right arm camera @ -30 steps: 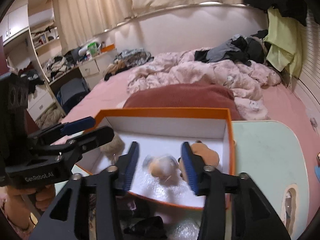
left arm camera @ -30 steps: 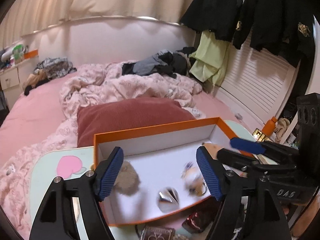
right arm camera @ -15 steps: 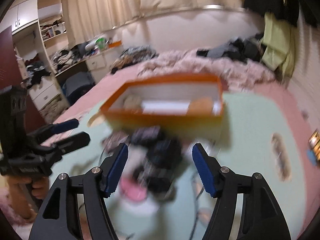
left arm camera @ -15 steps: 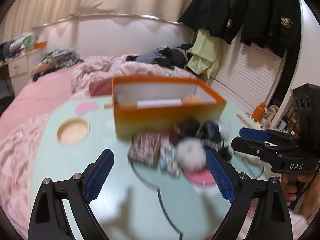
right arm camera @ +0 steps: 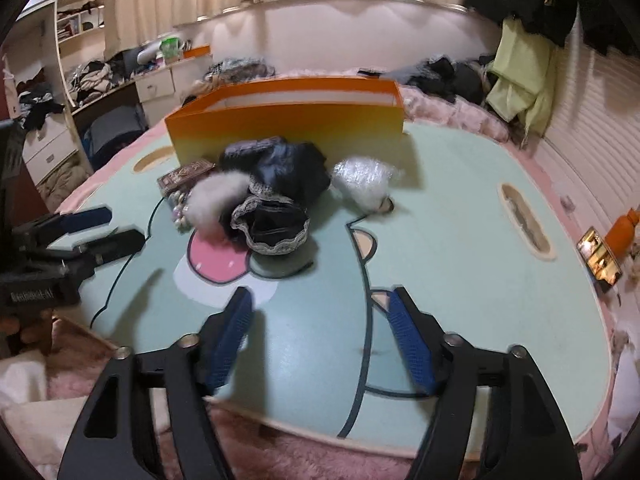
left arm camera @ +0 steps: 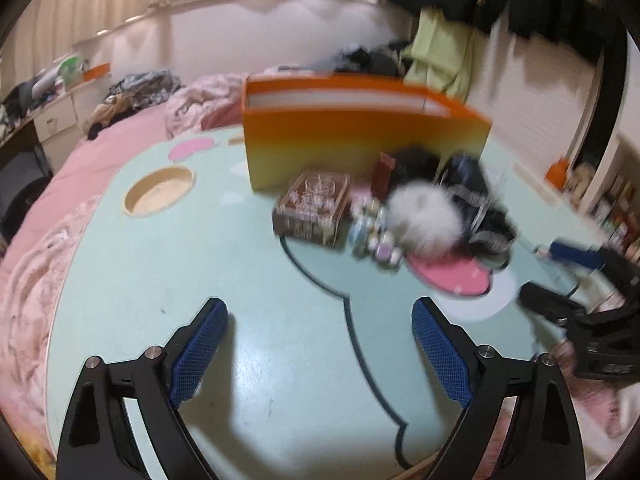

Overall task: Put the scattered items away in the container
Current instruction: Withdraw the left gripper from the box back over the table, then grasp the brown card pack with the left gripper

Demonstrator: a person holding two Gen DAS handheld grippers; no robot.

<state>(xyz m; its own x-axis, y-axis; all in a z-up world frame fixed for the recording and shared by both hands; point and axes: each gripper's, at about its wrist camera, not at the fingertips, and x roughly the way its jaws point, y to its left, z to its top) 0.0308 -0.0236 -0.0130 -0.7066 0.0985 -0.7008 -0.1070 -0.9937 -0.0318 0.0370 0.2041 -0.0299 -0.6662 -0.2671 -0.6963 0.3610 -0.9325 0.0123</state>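
An orange box point(left arm camera: 360, 144) point(right arm camera: 288, 124) stands at the far side of the pale green table point(left arm camera: 160, 280). In front of it lies a heap: a brown patterned box point(left arm camera: 312, 208) point(right arm camera: 186, 174), small bottles point(left arm camera: 372, 236), a white fluffy pompom point(left arm camera: 424, 220) point(right arm camera: 216, 200), dark lacy fabric point(right arm camera: 276, 200) and a clear crinkly bag point(right arm camera: 364, 180). My left gripper point(left arm camera: 318, 312) point(right arm camera: 108, 229) hangs open over bare table, short of the heap. My right gripper point(right arm camera: 319, 300) point(left arm camera: 560, 276) is near the table's front edge, its jaws opening with nothing between them.
The table has a round cutout point(left arm camera: 158, 196) at the left and a slot cutout point(right arm camera: 524, 220) at the right. It rests on a pink bed point(left arm camera: 80, 168) with rumpled blankets. An orange bottle point(right arm camera: 624, 232) stands off the right edge. Jackets hang on the right wall.
Both grippers have pulled back from over the orange box to the near part of the table and sunk lower. Both sets of jaws stand wider, the right one much wider.
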